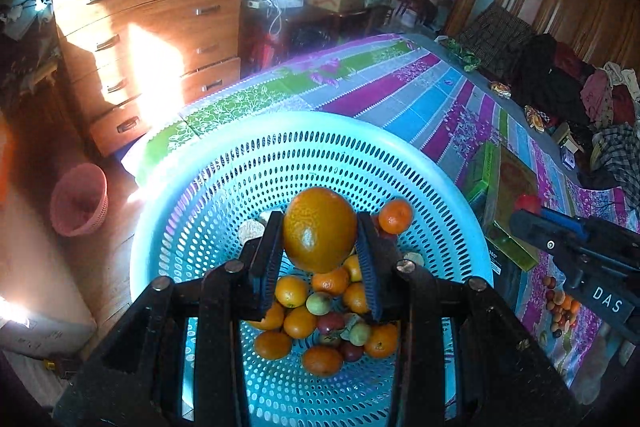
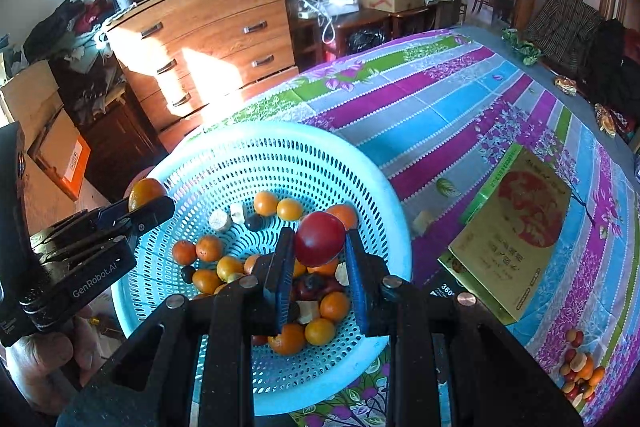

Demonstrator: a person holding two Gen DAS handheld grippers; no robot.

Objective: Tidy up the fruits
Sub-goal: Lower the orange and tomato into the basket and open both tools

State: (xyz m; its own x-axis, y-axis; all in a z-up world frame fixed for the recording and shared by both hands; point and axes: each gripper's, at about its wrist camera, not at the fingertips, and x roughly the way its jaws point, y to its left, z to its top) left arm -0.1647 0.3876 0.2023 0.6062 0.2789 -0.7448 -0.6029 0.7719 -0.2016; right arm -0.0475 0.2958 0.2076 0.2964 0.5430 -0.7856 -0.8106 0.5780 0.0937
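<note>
The left hand-held gripper clamps an orange above the blue basket of mixed fruit on the worktop. The right hand-held gripper pinches a red fruit over the same basket.

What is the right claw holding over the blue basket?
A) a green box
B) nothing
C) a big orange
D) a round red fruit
D: in the right wrist view the right claw is shut on a round red fruit above the blue basket, while the left claw has the orange.
</note>
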